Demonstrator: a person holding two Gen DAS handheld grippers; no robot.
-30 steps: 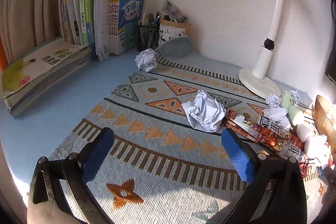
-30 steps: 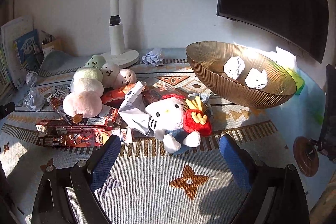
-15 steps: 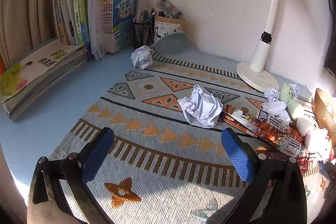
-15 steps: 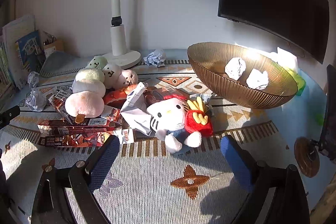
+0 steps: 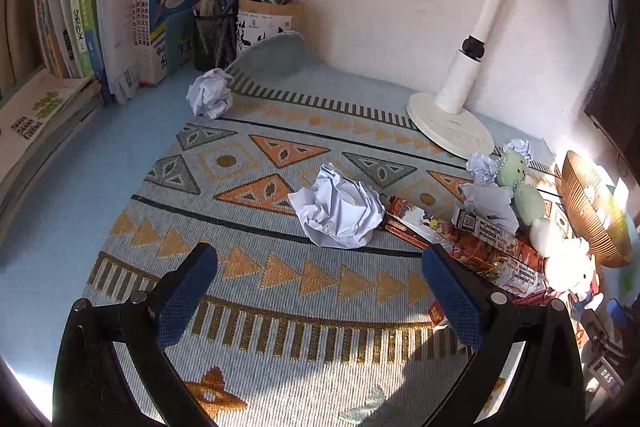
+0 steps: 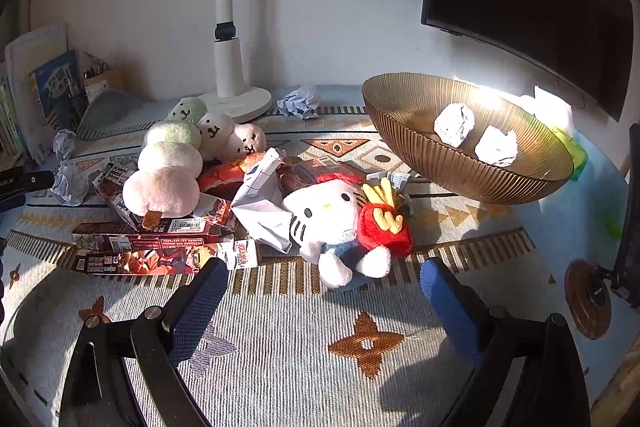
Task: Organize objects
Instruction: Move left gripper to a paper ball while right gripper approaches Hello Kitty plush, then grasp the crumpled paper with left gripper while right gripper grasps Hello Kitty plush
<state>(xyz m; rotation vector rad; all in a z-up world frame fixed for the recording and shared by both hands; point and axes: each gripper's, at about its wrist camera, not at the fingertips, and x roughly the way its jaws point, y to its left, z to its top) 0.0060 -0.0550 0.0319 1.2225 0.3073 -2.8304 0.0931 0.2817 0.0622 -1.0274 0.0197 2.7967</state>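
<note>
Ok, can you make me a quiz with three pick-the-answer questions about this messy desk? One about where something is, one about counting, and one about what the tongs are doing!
1. Where is the white cat plush?
A. inside the bowl
B. lying on the patterned mat
C. on top of the books

2. How many paper balls lie in the brown bowl?
A. two
B. five
C. none

3. What are the left tongs doing?
A. squeezing a paper ball
B. holding a pen
C. open and holding nothing

Answers:
1. B, the plush lies on the patterned mat in front of the bowl, hugging a red fries toy.
2. A, one paper ball and a second paper ball sit inside it.
3. C, the blue pads stand wide apart, with the big crumpled paper lying beyond them, untouched.
</note>
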